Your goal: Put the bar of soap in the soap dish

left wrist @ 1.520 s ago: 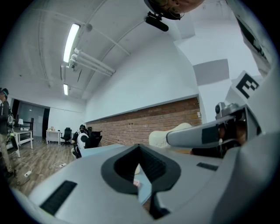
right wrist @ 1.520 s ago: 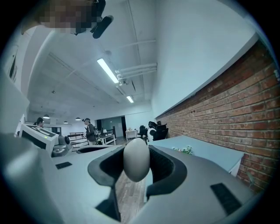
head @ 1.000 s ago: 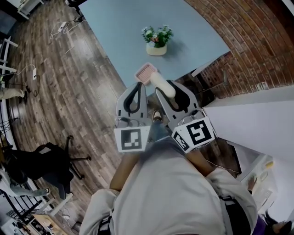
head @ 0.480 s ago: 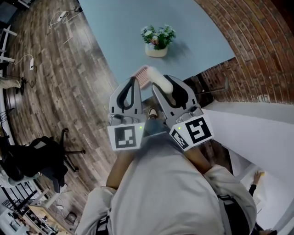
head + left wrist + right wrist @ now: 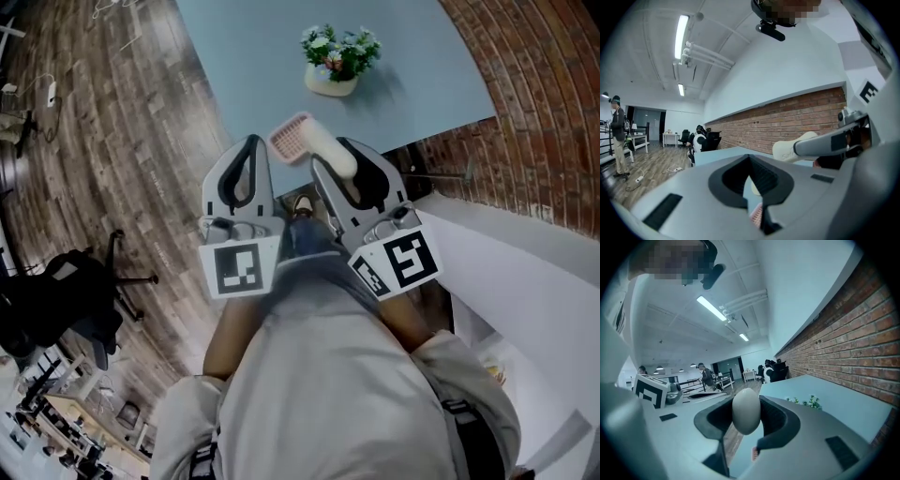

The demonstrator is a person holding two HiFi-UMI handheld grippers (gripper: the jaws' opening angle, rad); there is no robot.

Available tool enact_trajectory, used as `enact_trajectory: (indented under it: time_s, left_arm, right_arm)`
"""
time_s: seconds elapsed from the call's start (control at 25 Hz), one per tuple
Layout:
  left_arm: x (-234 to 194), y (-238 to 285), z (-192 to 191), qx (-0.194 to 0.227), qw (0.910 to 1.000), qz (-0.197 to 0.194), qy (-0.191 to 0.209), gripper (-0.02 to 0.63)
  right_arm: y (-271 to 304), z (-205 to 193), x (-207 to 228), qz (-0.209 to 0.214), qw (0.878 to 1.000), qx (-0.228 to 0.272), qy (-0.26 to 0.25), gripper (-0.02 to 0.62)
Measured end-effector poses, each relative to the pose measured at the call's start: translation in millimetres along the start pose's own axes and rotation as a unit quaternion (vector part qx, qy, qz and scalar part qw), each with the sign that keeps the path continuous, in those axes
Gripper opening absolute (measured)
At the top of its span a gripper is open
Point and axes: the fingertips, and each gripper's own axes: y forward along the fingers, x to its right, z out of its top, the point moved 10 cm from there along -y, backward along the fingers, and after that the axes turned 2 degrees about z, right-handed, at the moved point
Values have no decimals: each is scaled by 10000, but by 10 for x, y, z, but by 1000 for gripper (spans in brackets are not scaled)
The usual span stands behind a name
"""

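My L gripper (image 5: 251,142) is pressed together w/ nothing in it, held just beside my R gripper (image 5: 347,157). The R one pinches the cream bar of soap (image 5: 326,150), one end sticking out past the tips at the near edge of the table (image 5: 234,56). The pink soap dish (image 5: 291,138) sits right by that near edge, just left of the soap's free end (can't tell if they touch), and farther in, approx mid-table, stands a small pot of flowers (image 5: 336,67).
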Motion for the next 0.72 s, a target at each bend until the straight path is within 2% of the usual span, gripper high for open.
enact_trajectory:
  time_s: [0.16,0.72]
  left_arm:
    - [-98,85,-80,-96,9999,-78,50,3]
    - [-262,306,-417,-409,9986,-253,-202,3]
  right_arm:
    - [147,-146,38,56,9997,-201,96,160]
    - [507,-550,108,105,9969,-756,179,160]
